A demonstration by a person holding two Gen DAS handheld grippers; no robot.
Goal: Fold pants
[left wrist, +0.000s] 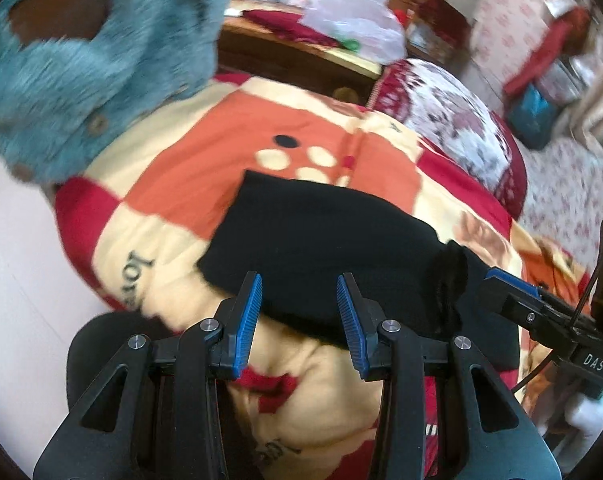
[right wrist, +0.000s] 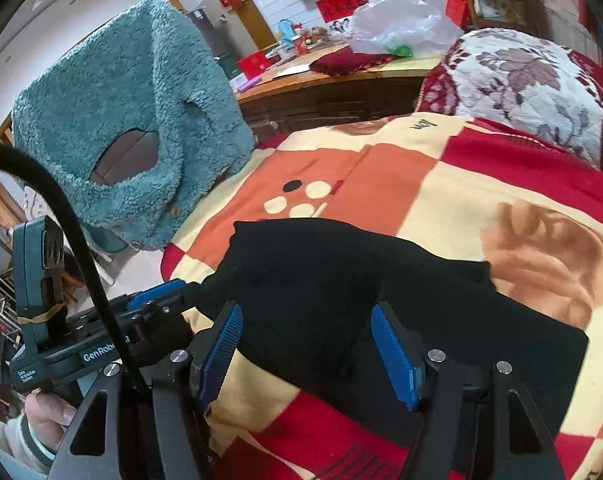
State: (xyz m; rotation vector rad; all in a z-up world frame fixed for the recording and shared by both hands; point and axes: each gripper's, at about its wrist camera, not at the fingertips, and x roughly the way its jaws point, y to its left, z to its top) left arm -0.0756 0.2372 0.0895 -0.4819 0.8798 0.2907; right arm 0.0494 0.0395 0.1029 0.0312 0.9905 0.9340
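Two open hand-held grippers [left wrist: 300,312] [right wrist: 307,344], one black pants [left wrist: 321,248]

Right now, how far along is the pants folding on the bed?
Done: the black pants lie on the patterned blanket as a compact dark shape, apparently folded at least once, though layers are hard to read. In hand: nothing; the left hand-held gripper and right hand-held gripper both stand open at the near edge. Left: probably another fold and smoothing the bunched ridge.
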